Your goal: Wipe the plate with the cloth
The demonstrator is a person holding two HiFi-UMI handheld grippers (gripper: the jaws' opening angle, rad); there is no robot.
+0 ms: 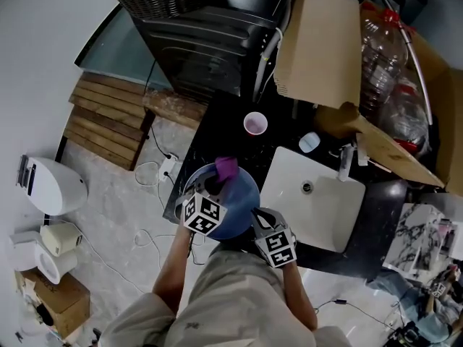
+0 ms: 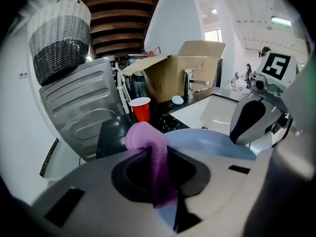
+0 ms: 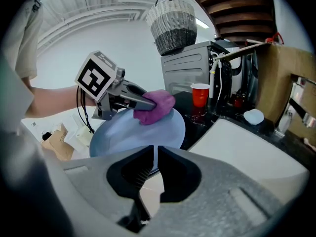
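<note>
A round blue plate [image 1: 242,194] is held tilted over the black counter, just left of the sink. My right gripper [image 1: 257,219] is shut on its near rim; in the right gripper view the rim runs between the nearly closed jaws of the right gripper [image 3: 155,157]. My left gripper [image 1: 217,183] is shut on a purple cloth [image 1: 226,168], which presses on the plate's upper face [image 3: 133,135]. From the left gripper view the cloth [image 2: 145,137] bulges out of the jaws, with the plate [image 2: 212,149] just beyond it. The right gripper [image 2: 252,120] shows there at the right.
A red cup [image 2: 141,108] stands on the black counter [image 1: 217,132] behind the plate. The white sink [image 1: 289,186] with its faucet [image 1: 346,161] lies to the right. A cardboard box [image 1: 325,42] of bottles, a grey appliance [image 1: 202,42] and a wicker basket [image 2: 59,38] stand at the back.
</note>
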